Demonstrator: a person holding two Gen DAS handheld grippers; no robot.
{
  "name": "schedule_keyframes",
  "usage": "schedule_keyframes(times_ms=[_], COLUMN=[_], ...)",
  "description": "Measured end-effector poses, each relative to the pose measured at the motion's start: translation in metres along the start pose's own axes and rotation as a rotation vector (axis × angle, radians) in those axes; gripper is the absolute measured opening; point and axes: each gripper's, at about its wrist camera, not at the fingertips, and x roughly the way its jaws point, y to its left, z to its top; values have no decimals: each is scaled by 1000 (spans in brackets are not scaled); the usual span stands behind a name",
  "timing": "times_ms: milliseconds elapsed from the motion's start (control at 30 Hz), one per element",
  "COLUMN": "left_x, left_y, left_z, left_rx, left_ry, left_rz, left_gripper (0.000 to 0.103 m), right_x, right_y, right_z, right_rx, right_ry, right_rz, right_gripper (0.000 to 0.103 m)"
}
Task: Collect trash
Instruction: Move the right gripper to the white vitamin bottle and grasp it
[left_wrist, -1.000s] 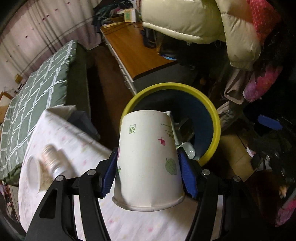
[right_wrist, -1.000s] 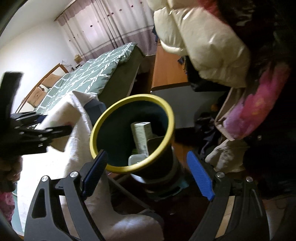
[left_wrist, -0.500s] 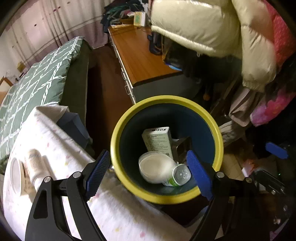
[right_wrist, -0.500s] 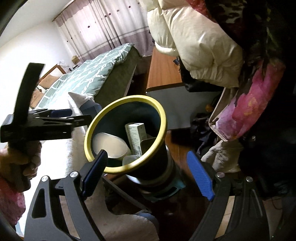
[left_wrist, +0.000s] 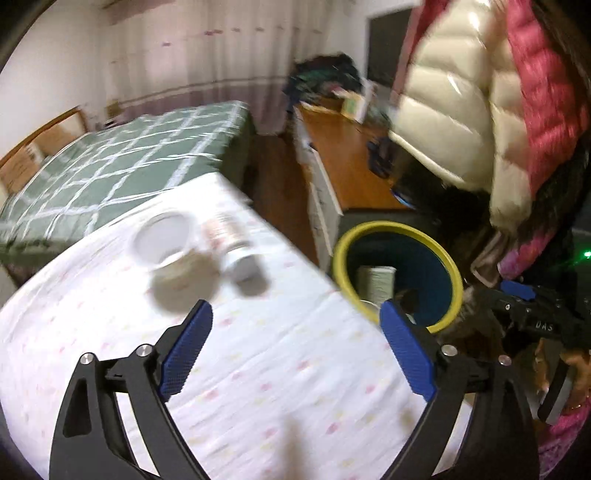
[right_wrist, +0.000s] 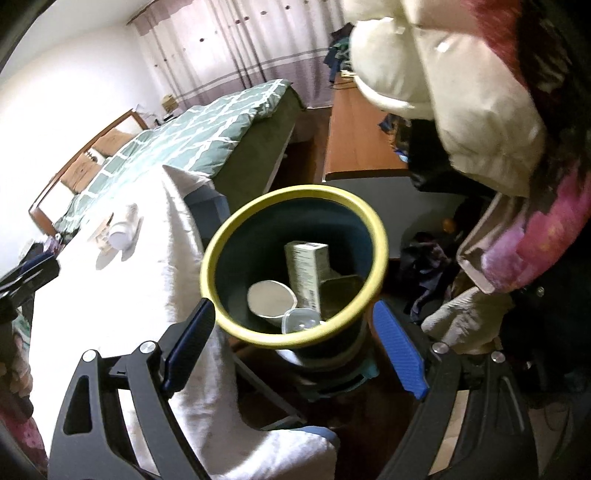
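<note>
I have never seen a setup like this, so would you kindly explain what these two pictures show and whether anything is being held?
No robot here: a person holds a hand-held black clamp with two blue-padded fingers in each hand, with a fisheye camera on each looking along its fingers.

One picture looks past the left gripper, over a table under a white dotted cloth. On it lie a white paper cup on its side and a small white bottle, both blurred. Its jaws have just been opening and nothing is between them.

The other looks past the right gripper, open and empty, into a yellow-rimmed dark round bin beside the table. Inside are a white paper cup, a pale carton and a clear container.
</note>
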Motion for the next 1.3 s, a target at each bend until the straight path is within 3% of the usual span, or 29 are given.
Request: schedule_keyframes(times_ms=[167, 400, 667, 900, 1300], left_x=[-26, -38, -35, -33, -21], left_y=[62, 132, 159, 159, 147], left_z=[-36, -70, -93, -95, -96], left_rx=[-96, -219, -298, -318, -289], left_ry=[-93, -158, -195, -197, -156], left_rz=[140, 248, 245, 247, 240], left_gripper=[95, 95, 95, 98, 98], right_x=[5, 19, 56, 102, 164], right_y=[31, 88, 160, 211, 256], right_z=[5, 19, 53, 85, 115], right_rx=[-55, -146, -246, -279, -321], right_ry=[12, 36, 105, 195, 297], right_rz=[24, 91, 184, 271, 221], right_gripper=[83, 83, 82, 68, 65])
